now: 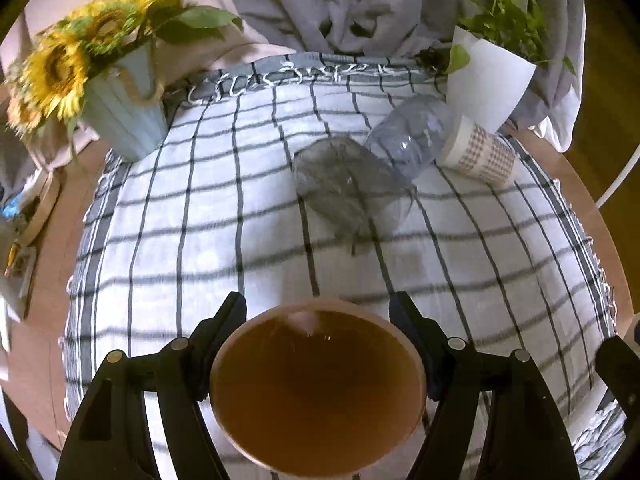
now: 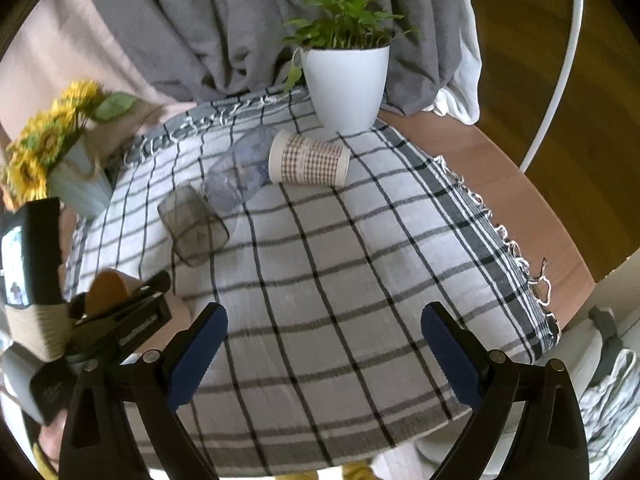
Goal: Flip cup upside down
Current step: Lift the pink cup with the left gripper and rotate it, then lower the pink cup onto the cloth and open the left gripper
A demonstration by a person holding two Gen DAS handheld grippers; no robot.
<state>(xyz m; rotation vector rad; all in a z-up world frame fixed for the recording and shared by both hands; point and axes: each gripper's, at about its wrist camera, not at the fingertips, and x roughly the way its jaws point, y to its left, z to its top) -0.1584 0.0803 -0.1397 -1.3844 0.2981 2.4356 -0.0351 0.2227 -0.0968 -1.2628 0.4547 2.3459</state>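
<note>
The brown cup sits at the bottom centre of the left wrist view, its open mouth facing the camera, gripped on both sides by the left tool, whose black fingers press against its rim. In the right wrist view the same cup appears at the lower left of the frame, held above the near left corner of the checked cloth by the left tool. The right tool occupies the bottom of that view with its blue-padded fingers spread wide and nothing between them. Further up the cloth, left of centre, a dark transparent cup lies on its side. Just beside it, toward the upper centre, lies a clear plastic bottle, and touching the bottle's far end is a checkered paper cup, also on its side. A white pot with a green plant stands upright at the top centre, just behind the paper cup. A pale blue vase of sunflowers stands at the left edge. The wooden desk shows bare to the right of the cloth.
</note>
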